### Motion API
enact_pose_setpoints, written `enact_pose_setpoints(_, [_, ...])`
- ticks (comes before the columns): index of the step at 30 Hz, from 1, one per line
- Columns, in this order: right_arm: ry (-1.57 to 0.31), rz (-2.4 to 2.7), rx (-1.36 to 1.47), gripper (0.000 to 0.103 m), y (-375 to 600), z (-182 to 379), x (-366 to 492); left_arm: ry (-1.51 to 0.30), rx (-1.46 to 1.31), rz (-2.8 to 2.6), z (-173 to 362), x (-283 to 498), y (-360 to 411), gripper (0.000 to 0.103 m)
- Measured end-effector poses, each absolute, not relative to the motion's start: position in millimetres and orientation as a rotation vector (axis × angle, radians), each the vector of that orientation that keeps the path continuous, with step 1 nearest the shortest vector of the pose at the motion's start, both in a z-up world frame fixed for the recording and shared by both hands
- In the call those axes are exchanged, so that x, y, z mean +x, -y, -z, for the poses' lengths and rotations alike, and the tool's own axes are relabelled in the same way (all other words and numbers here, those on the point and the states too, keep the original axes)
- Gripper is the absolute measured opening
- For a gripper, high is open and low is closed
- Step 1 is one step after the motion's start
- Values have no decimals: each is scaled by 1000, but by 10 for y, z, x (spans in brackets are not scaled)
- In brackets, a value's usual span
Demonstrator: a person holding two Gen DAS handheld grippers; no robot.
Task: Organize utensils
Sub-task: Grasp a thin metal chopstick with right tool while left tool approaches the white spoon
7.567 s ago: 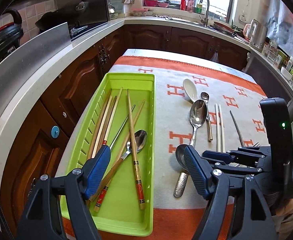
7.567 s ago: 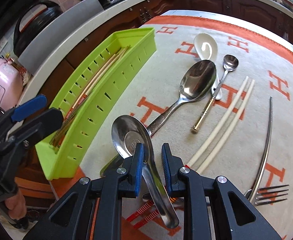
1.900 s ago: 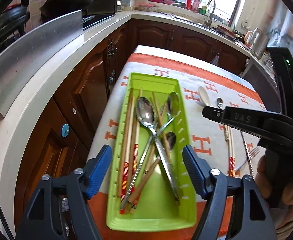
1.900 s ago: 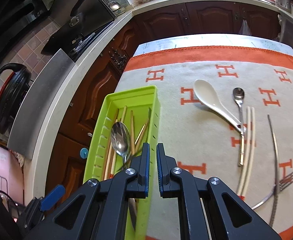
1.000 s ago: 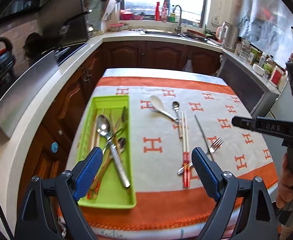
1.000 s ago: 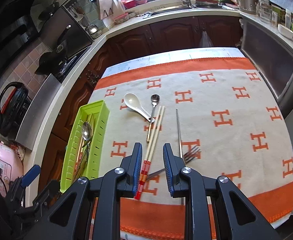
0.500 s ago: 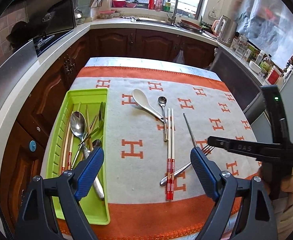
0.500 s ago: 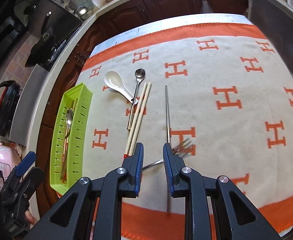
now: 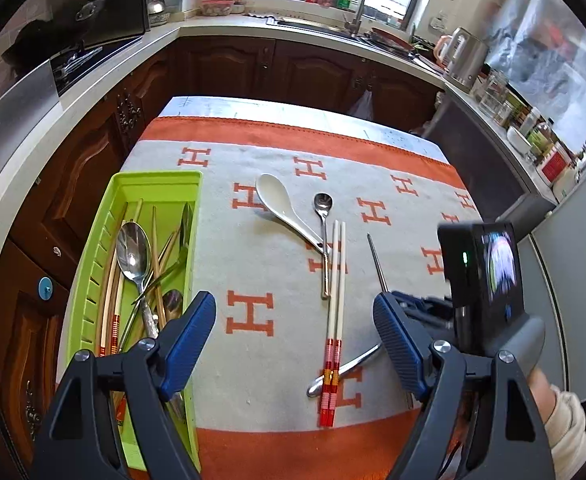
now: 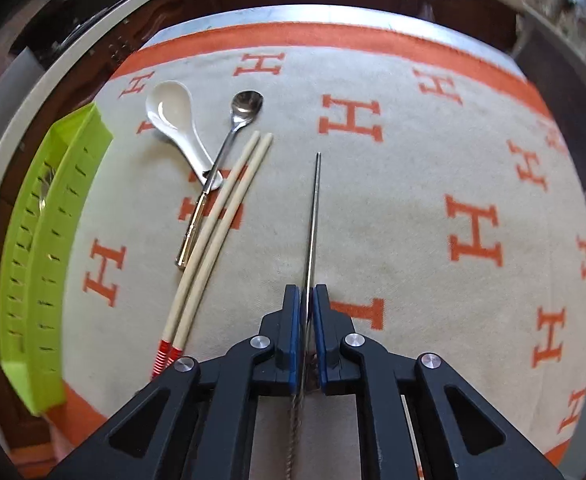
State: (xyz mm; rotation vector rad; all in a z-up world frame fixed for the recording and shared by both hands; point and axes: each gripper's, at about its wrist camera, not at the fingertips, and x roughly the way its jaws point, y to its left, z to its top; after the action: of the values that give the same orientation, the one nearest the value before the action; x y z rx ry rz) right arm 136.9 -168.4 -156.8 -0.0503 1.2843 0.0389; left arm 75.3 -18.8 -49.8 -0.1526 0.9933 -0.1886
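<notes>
The right gripper (image 10: 304, 300) has dropped from above the bench, its jaws closing onto the thin steel chopstick (image 10: 313, 216) lying on the orange-patterned cloth (image 10: 413, 208). The left gripper (image 9: 295, 344) hovers with jaws wide, narrowing, empty, nearer the green plastic tray (image 9: 93, 280).

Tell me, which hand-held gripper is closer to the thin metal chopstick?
Right. The right hand-held gripper straddles the thin metal chopstick, jaws closing on it. The left hand-held gripper hovers off to the side above the cloth.
</notes>
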Motion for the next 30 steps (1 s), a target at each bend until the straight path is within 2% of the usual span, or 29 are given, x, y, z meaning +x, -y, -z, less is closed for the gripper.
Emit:
enact_pose_setpoints(3, [-1260, -33, -75, 6, 1637, 1585, 1337, -1025, -206, 177, 554, 959, 127, 79])
enact_pose_setpoints(12, [-1228, -116, 300, 6, 2237, 1386, 1153, -1089, -368, 118, 965, 1810, 109, 77])
enact_pose_setpoints(16, [-1191, -142, 392, 6, 2451, 1259, 1086, -1134, -418, 96, 1278, 2129, 155, 63])
enact_pose_setpoints(26, [-1134, -207, 488, 6, 2651, 1092, 939, -1068, -448, 36, 1687, 2404, 234, 58])
enact_pose_setpoints(30, [-1124, -202, 501, 6, 2697, 1119, 919, -1012, -429, 36, 1734, 2442, 325, 50])
